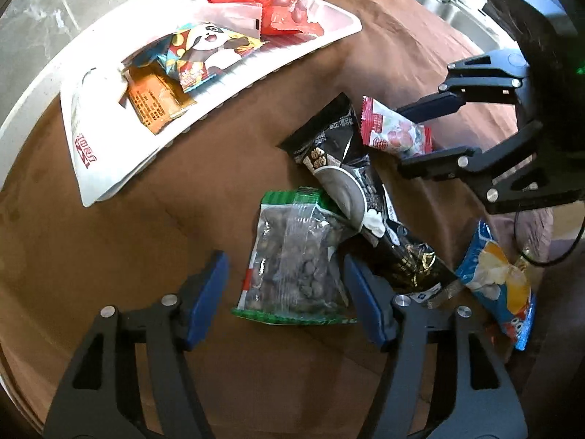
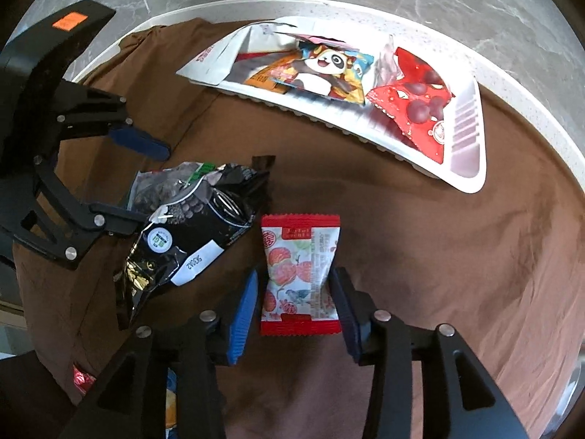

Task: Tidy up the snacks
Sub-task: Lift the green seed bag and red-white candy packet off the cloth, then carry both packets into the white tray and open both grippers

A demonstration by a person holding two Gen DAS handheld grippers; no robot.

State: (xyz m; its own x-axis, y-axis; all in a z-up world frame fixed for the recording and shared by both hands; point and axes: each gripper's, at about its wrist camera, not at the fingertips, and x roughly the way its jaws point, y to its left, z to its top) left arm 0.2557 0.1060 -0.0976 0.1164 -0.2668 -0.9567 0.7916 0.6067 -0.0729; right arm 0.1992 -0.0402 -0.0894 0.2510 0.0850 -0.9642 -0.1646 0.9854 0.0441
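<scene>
The left claw stood wide around the green-edged nut bag; the right claw gaped narrowly, astride the red-edged packet, its pads seemingly not pressing

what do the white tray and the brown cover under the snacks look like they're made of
The white tray looks like thin moulded plastic, smooth and slightly glossy, with ribbed edges. The brown cover looks like soft matte cloth, perhaps suede-like: it wrinkles and folds.

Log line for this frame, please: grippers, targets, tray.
left gripper: open, straddling green-edged nut bag | right gripper: open, straddling red-and-white candy packet | white tray: holds several snacks
</scene>
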